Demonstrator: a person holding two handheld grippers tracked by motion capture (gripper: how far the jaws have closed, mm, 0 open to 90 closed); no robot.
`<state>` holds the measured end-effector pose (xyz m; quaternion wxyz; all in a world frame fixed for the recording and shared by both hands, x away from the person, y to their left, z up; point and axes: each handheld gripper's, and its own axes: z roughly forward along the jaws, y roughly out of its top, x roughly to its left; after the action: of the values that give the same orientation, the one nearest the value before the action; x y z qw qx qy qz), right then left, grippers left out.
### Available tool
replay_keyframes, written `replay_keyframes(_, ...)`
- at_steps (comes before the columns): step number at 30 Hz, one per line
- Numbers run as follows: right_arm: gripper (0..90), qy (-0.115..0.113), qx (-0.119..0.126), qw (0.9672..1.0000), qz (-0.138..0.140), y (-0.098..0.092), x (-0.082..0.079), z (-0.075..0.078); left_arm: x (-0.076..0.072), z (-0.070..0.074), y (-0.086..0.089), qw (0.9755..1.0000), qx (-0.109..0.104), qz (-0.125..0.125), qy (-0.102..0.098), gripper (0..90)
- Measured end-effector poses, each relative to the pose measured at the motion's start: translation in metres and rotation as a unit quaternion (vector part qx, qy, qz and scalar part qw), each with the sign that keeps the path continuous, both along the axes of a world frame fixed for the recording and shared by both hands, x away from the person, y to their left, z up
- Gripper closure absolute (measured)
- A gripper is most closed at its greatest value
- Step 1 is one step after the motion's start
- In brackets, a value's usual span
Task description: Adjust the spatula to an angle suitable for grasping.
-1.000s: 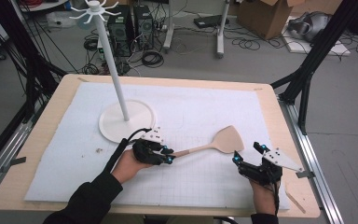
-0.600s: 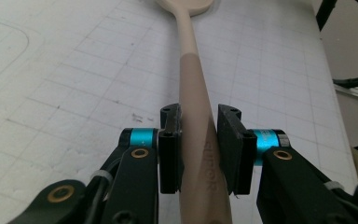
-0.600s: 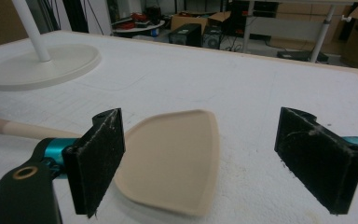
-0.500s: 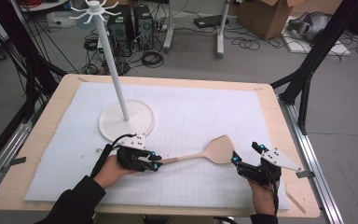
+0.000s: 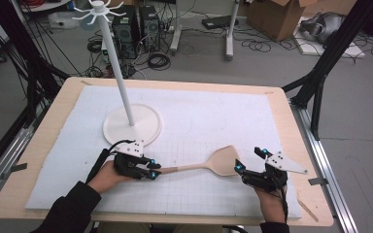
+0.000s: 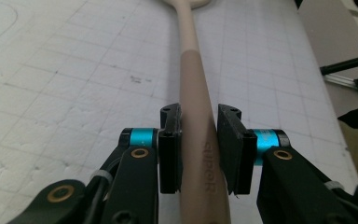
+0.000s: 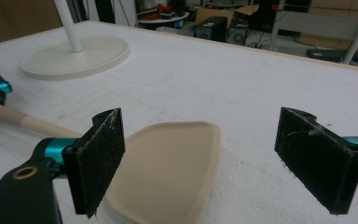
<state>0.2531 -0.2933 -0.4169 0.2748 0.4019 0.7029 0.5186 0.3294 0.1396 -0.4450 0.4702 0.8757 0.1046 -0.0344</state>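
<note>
Toward the table's (image 5: pixel 53 104) front-left corner, the left gripper (image 5: pixel 151 171) is pinching the handle end of the beige spatula (image 5: pixel 209 165), its jaws pressing against both sides of the shaft. The spatula's long axis is running rightward along the front edge, blade farthest right. There the right gripper (image 5: pixel 246 160) is waiting with jaws spread wide, the blade lying just before them, so that hand is nearer the blade.
</note>
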Motion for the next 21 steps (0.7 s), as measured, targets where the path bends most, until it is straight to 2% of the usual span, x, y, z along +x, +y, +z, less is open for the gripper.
replay_keyframes(2,14.6,0.006,-0.002,0.9999,0.01,0.003,0.0,0.001,0.001,-0.003,-0.002,0.9999,0.013,-0.002,0.002,70.4)
replay_keyframes(4,14.6,0.004,-0.006,0.9998,0.016,0.005,0.001,0.001,0.001,-0.003,-0.002,0.9999,0.017,-0.004,0.002,70.4)
replay_keyframes(9,14.6,0.007,-0.009,0.9995,0.031,0.008,0.002,0.001,0.0,-0.003,-0.002,0.9998,0.012,0.003,0.013,69.5)
replay_keyframes(10,14.6,0.007,-0.008,0.9994,0.034,0.009,0.002,0.001,0.0,-0.002,-0.001,0.9999,0.006,0.009,0.013,66.7)
replay_keyframes(11,14.6,0.006,-0.007,0.9991,0.042,0.012,0.003,0.002,-0.001,0.0,-0.001,0.9996,-0.002,0.022,0.016,52.0)
replay_keyframes(12,14.6,0.006,-0.007,0.9991,0.042,0.012,0.003,0.002,-0.001,0.002,0.0,0.9993,-0.006,0.033,0.014,52.0)
replay_keyframes(13,14.6,0.003,-0.011,0.9987,0.049,0.013,0.004,0.002,-0.002,0.007,0.004,0.9984,-0.016,0.052,0.014,45.3)
replay_keyframes(14,14.6,0.003,-0.011,0.9987,0.049,0.013,0.004,0.002,-0.002,0.007,0.004,0.9984,-0.016,0.052,0.014,42.8)
replay_keyframes(15,14.6,0.007,-0.007,0.9986,0.052,0.015,0.004,0.002,-0.002,0.009,0.007,0.9978,-0.016,0.063,0.009,38.3)
replay_keyframes(17,14.6,0.006,-0.007,0.9986,0.051,0.016,0.005,0.002,-0.005,0.011,0.01,0.9959,-0.024,0.088,0.003,37.3)
replay_keyframes(19,14.6,0.007,-0.004,0.9987,0.051,0.016,0.006,0.002,-0.008,0.01,0.011,0.9955,-0.025,0.091,-0.002,37.2)
replay_keyframes(21,14.6,0.008,-0.004,0.9987,0.051,0.017,0.006,0.002,-0.01,0.009,0.008,0.9953,-0.016,0.095,-0.003,36.4)
